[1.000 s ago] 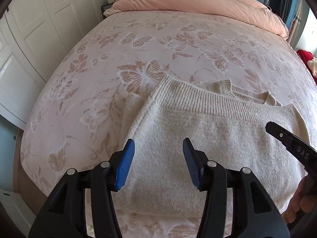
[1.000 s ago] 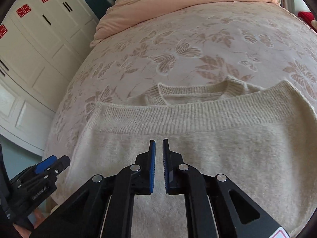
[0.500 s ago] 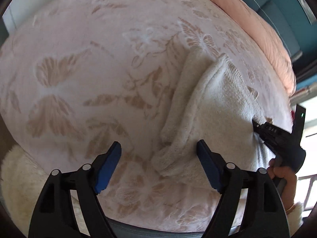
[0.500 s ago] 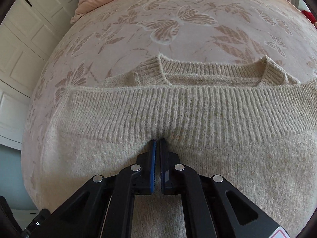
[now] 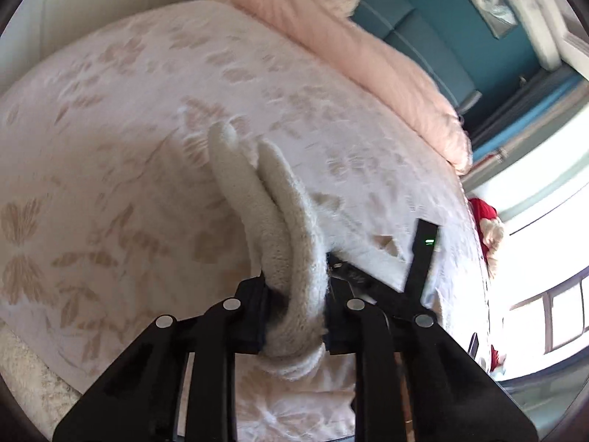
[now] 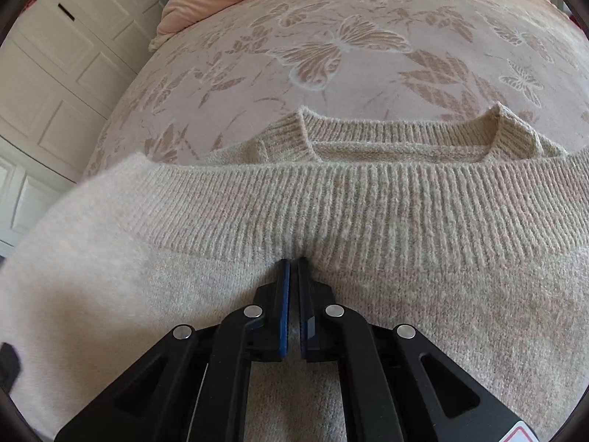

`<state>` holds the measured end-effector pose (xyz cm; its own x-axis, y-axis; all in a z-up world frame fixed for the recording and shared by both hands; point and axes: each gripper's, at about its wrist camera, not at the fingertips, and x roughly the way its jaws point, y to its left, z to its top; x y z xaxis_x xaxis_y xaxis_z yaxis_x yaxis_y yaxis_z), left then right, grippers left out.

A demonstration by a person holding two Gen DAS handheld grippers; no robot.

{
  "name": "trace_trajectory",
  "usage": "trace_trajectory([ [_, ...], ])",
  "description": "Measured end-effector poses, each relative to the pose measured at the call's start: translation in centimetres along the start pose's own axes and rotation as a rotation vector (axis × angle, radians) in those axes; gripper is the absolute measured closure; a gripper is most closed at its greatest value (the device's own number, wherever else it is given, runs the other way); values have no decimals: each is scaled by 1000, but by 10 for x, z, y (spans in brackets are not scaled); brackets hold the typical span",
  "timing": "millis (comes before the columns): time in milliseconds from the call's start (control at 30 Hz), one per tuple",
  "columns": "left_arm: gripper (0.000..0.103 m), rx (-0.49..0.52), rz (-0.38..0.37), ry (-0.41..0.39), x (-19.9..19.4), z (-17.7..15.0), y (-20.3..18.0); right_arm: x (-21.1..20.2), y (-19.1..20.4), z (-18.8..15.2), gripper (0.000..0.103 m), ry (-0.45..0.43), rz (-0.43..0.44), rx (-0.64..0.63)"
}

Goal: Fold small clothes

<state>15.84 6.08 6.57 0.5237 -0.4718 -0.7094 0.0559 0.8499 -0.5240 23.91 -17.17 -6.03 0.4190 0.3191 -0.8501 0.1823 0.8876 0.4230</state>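
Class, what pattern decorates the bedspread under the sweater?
Tan butterflies and leaves on the pale pink bedspread, clearest in the right wrist view.

Left hand-held gripper (image 5: 294, 316) clamped, right hand-held gripper (image 6: 293, 269) pinched

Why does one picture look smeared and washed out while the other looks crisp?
Left wrist view: motion-blurred, with the bedspread pattern smeared, and the window at right blown out white. Right wrist view: sharp, with each rib of the sweater showing, only its left edge blurred. Both bend straight lines, as fisheye lenses do.
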Motion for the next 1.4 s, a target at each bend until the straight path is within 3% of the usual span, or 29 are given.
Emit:
trace_trajectory([
  [167,83,303,-122,-11,-13,-24,-137,-105,-66,-34,86,-202,79,113],
  [267,82,409,-154,59,12,-64,-189,-159,-130,-74,72,-263,34,195],
  [333,77,474,-119,118,42,-101,-208,-187,-174,-99,71,-278,-28,257],
  [433,68,518,-83,179,66,-149,-203,-223,-224,-133,70,-295,-75,370],
  [500,48,518,-85,209,65,-171,-183,-240,-238,-150,61,-317,-80,401],
  [567,35,522,-17,198,56,-186,-159,-248,-239,-158,51,-338,-68,399],
  [700,25,487,109,211,48,-188,-107,-226,-214,-148,32,-302,53,347],
  [800,21,487,193,242,59,-187,-85,-187,-189,-130,28,-202,145,325],
  [867,21,544,242,233,68,-189,-81,-165,-177,-122,28,-141,180,337],
  [933,21,579,277,214,71,-187,-78,-156,-165,-116,28,-124,181,331],
  [1033,29,531,268,228,75,-179,-70,-150,-154,-110,28,-110,149,308],
  [1100,43,496,256,255,77,-175,-67,-145,-150,-104,29,-111,129,286],
  [1133,47,488,253,265,78,-175,-68,-141,-147,-101,33,-112,111,264],
  [1200,74,485,249,292,82,-176,-67,-138,-142,-94,75,-112,55,218],
  [1267,79,481,268,301,82,-176,-67,-151,-132,-85,80,-158,50,162],
  [1400,89,463,258,319,79,-174,-68,-221,-106,-71,84,-360,131,42],
])
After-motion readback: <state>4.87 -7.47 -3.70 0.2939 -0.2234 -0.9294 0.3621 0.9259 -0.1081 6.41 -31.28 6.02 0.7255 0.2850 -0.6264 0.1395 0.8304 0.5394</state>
